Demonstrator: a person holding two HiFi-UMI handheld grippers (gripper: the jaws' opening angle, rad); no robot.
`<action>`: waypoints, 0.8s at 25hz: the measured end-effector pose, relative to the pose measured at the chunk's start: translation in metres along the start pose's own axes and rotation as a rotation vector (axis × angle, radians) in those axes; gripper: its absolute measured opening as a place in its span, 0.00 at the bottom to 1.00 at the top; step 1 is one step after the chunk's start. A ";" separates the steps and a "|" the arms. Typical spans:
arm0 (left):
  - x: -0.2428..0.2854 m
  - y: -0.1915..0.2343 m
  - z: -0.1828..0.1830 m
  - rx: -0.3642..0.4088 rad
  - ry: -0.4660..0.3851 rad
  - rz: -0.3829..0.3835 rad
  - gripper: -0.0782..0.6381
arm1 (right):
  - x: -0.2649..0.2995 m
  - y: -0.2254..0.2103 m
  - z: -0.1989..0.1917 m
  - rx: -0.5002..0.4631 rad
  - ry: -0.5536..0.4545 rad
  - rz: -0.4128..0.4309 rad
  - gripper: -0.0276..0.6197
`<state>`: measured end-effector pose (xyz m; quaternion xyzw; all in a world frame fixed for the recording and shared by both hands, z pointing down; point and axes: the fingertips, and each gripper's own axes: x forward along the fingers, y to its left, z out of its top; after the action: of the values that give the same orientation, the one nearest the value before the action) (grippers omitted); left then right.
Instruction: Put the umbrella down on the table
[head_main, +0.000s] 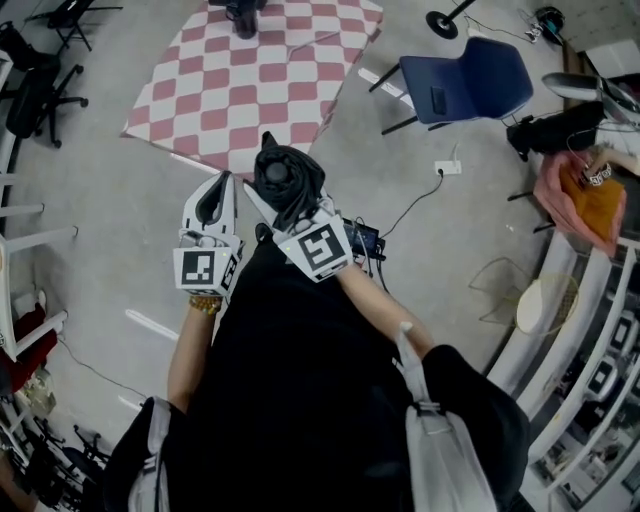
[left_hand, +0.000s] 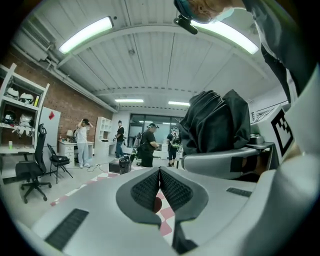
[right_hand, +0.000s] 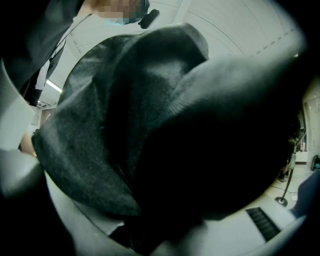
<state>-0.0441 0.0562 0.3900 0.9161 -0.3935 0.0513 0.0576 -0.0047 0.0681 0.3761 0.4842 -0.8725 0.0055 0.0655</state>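
Observation:
A folded black umbrella (head_main: 285, 180) hangs bunched between the jaws of my right gripper (head_main: 283, 203), which is shut on it in front of the person's body. Its dark fabric (right_hand: 125, 125) fills nearly all of the right gripper view and hides the jaws there. My left gripper (head_main: 221, 186) is just left of it, shut, with its pads touching and nothing between them (left_hand: 160, 172). In the left gripper view the umbrella (left_hand: 215, 122) shows close on the right. A pink-and-white checkered table top (head_main: 260, 80) lies ahead of both grippers.
A dark object (head_main: 245, 15) stands at the far edge of the checkered top. A blue chair (head_main: 470, 75) is to the right, with cables (head_main: 420, 195) on the floor. Curved white desks (head_main: 560, 310) run along the right; an office chair (head_main: 40, 85) is at far left. Several people (left_hand: 147, 145) stand in the distance.

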 end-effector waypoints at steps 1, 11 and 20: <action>0.002 0.004 -0.001 -0.003 0.005 -0.017 0.13 | 0.006 -0.001 0.000 0.000 0.007 -0.010 0.33; 0.043 0.028 -0.006 -0.004 0.043 -0.075 0.13 | 0.035 -0.039 -0.007 0.034 0.028 -0.076 0.33; 0.104 0.025 0.000 -0.007 0.073 0.014 0.13 | 0.054 -0.110 -0.024 0.113 0.015 -0.010 0.33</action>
<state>0.0093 -0.0351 0.4062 0.9106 -0.3976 0.0836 0.0750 0.0622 -0.0344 0.4006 0.4916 -0.8677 0.0581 0.0448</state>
